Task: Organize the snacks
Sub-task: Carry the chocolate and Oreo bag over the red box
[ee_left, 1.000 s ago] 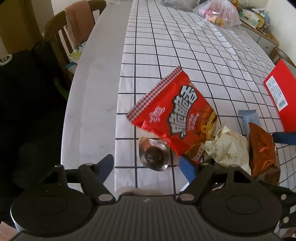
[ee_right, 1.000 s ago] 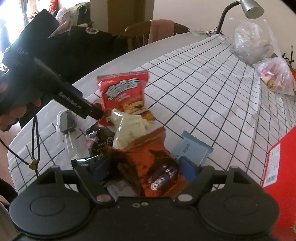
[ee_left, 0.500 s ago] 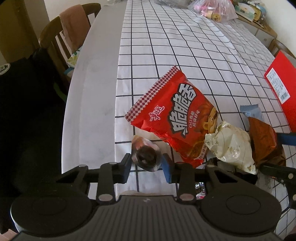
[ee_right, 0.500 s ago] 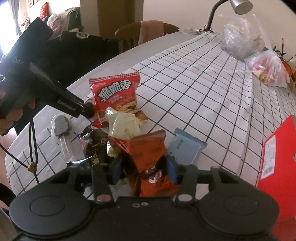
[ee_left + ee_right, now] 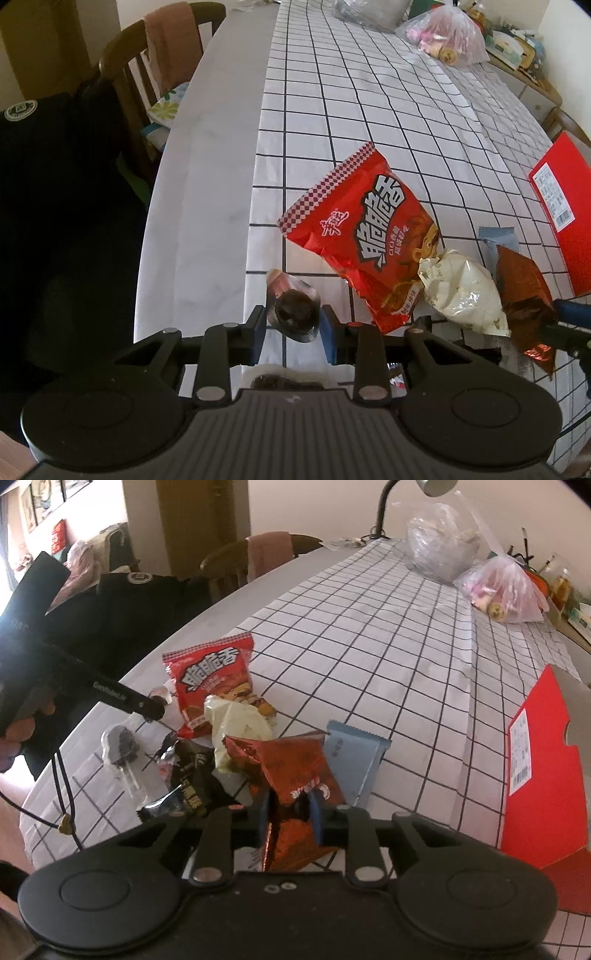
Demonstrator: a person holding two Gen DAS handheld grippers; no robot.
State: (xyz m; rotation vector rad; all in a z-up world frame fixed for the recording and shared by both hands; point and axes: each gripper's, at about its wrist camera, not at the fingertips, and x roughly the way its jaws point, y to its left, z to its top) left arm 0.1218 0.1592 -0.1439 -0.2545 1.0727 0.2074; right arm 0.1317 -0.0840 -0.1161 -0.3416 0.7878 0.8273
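Observation:
A small clear jelly cup with a dark filling sits on the checked tablecloth near the table's left edge. My left gripper is closing, and its blue pads press on the cup's two sides. My right gripper is shut on the lower end of a shiny brown-red snack bag, which crumples between the pads. Beside it lie a red noodle-snack bag, a cream bag, a pale blue packet and a black packet.
An open red box lies to the right of the pile. A clear-wrapped dark sweet on a stick lies near the table's front-left edge. Filled plastic bags and a lamp stand at the far end. A wooden chair stands by the table's left side.
Both grippers have gone from wide open to closed: the left around the jelly cup, the right on the brown-red bag, which has bunched up and tilted.

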